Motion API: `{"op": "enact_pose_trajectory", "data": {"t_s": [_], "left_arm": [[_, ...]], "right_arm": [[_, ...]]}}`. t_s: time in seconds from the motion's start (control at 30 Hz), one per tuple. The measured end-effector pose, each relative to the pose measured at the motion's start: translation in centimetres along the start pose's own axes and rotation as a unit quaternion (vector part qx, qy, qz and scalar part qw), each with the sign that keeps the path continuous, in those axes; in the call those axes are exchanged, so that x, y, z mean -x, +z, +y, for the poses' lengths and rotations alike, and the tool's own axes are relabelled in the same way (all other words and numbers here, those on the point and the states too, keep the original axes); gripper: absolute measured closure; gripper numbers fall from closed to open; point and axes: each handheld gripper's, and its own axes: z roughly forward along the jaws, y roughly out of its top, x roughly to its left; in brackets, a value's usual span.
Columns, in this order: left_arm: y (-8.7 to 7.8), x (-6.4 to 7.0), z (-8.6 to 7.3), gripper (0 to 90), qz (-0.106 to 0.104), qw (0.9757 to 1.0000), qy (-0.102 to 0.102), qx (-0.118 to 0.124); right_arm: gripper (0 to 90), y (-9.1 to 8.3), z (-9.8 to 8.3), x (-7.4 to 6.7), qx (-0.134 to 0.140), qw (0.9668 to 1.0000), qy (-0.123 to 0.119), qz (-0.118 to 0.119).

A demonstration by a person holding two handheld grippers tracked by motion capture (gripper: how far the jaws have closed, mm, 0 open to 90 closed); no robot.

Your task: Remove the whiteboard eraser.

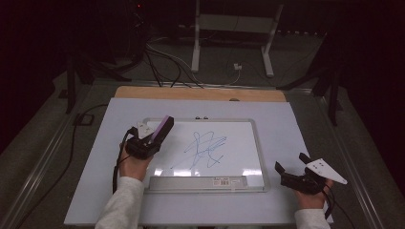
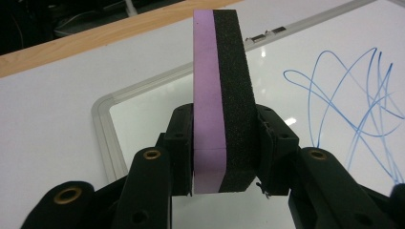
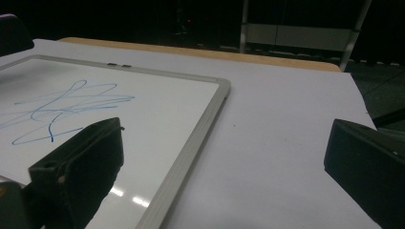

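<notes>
A dim lab (cables point(image 1: 162, 62) trailing across the floor) around a white-covered table point(image 1: 286, 129).

No legible text, whiteboard tray label point(image 1: 221, 181) unreadable

Glossy whiteboard point(image 1: 239, 143), rough foam eraser point(image 2: 222, 95)

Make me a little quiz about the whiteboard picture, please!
1. True or false: the left tool is shut on the eraser.
2. What colour is the scribble on the whiteboard? A) red B) blue C) green
3. Fill in: the right tool has its jaws ____, with nothing between them.

Key: 1 true. 2 B. 3 open.
</notes>
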Motion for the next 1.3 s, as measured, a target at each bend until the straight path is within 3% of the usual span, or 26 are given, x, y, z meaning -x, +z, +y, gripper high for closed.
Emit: {"op": "enact_pose_trajectory", "data": {"t_s": [0.7,1.3], "left_arm": [[1.7,1.0,0.5,64.3,0.008,0.9996,0.022,-0.013],[2.5,1.0,0.7,64.3,0.014,0.9996,0.02,-0.013]], "right_arm": [[0.0,0.0,0.0,0.1,-0.001,1.0,0.001,0.0],[0.1,0.2,0.0,0.0,0.0,1.0,0.0,0.001]]}}
